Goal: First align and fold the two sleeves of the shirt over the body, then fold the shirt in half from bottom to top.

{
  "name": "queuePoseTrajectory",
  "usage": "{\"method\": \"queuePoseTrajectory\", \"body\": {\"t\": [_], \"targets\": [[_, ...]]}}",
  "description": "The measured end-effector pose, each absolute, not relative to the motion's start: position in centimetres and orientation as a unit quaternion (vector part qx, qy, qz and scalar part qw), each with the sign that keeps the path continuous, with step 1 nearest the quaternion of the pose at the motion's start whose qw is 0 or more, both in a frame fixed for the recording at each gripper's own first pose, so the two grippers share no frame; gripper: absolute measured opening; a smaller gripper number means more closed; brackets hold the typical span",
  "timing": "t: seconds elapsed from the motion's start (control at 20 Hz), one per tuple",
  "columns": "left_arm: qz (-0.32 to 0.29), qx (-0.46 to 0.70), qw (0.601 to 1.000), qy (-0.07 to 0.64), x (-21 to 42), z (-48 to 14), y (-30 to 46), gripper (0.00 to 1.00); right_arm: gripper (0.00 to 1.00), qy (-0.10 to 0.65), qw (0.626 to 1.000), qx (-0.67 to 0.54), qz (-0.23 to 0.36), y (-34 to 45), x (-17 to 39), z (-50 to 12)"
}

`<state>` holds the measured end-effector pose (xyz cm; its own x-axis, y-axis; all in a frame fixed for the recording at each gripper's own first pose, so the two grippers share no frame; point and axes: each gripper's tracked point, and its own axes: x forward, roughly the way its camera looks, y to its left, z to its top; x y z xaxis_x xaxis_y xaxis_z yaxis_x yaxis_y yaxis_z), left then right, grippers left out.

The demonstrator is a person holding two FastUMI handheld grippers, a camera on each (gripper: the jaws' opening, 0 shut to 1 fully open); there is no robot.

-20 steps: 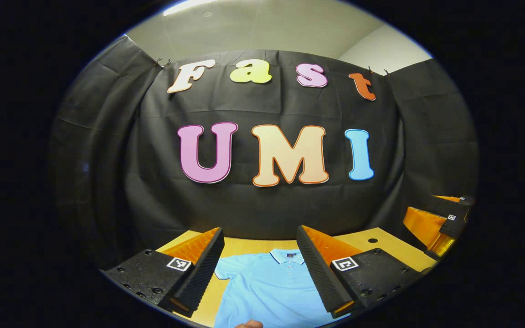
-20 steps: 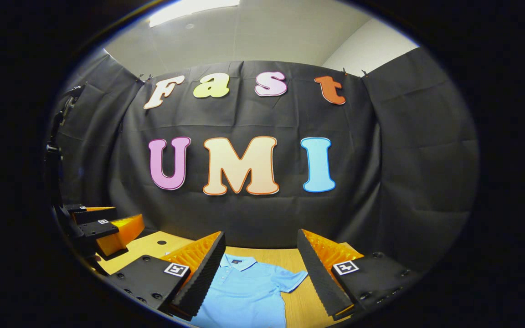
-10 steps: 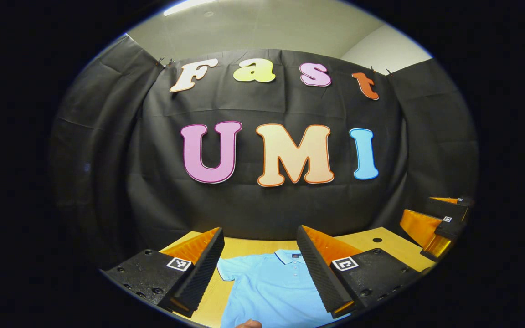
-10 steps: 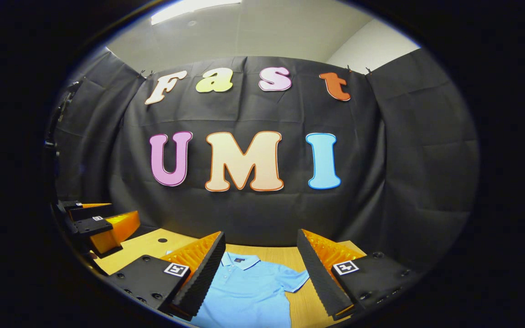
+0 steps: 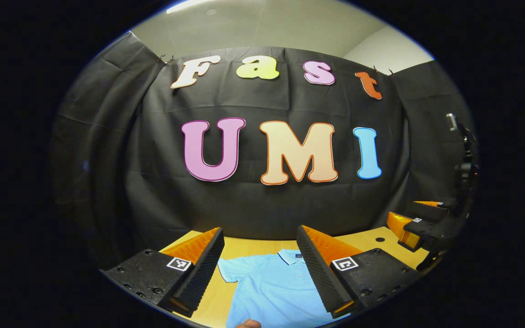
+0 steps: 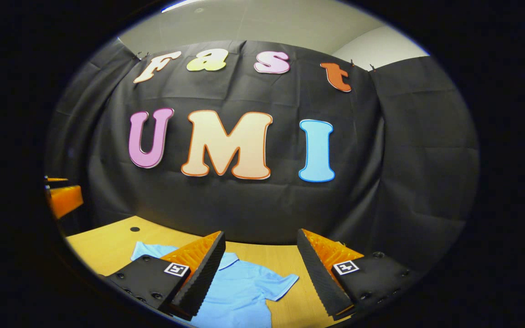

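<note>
- Two handheld grippers hang above a wooden tabletop (image 5: 362, 241) in a booth walled with black cloth (image 5: 262, 200)
- A light blue polo shirt (image 5: 271, 287) lies flat on the tabletop, collar toward the cloth wall, both short sleeves spread out to the sides and unfolded
- In the left gripper view, the left gripper (image 5: 259, 269) is raised over the shirt's chest with its jaws wide apart and nothing between them; the collar and button placket show in the gap
- At the right edge of that view, the right gripper (image 5: 419, 223) hangs above the tabletop, near a small round hole (image 5: 380, 239) in the wood
- In the right gripper view, the right gripper's jaws are also wide apart and empty, above the shirt's right sleeve (image 6: 280, 284), not touching it
- A fingertip (image 5: 248, 324) shows at the bottom edge of the left gripper view, against the shirt
</note>
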<state>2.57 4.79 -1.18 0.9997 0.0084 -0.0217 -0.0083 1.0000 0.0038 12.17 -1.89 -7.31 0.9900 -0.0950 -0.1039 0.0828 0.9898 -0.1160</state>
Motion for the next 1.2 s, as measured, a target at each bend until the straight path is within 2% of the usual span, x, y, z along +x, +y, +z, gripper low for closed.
{"method": "queuePoseTrajectory", "body": {"t": [0.6, 0.95, 1.2], "targets": [[0.037, 0.021, 0.999, 0.029, 4.7, -2.6, 10.3, 0.96, 0.99, 0.200, 0.971, -0.051, -0.117, -8.7, 21.3, -23.8], [0.050, 0.030, 0.997, 0.045, 5.7, -3.7, 11.8, 0.96, 0.99, 0.301, 0.944, -0.019, -0.135, -11.3, 22.7, -33.0], [0.049, 0.032, 0.997, 0.054, 6.4, -4.4, 11.8, 0.96, 1.00, 0.342, 0.927, -0.005, -0.151, -12.7, 22.6, -36.7]]}}
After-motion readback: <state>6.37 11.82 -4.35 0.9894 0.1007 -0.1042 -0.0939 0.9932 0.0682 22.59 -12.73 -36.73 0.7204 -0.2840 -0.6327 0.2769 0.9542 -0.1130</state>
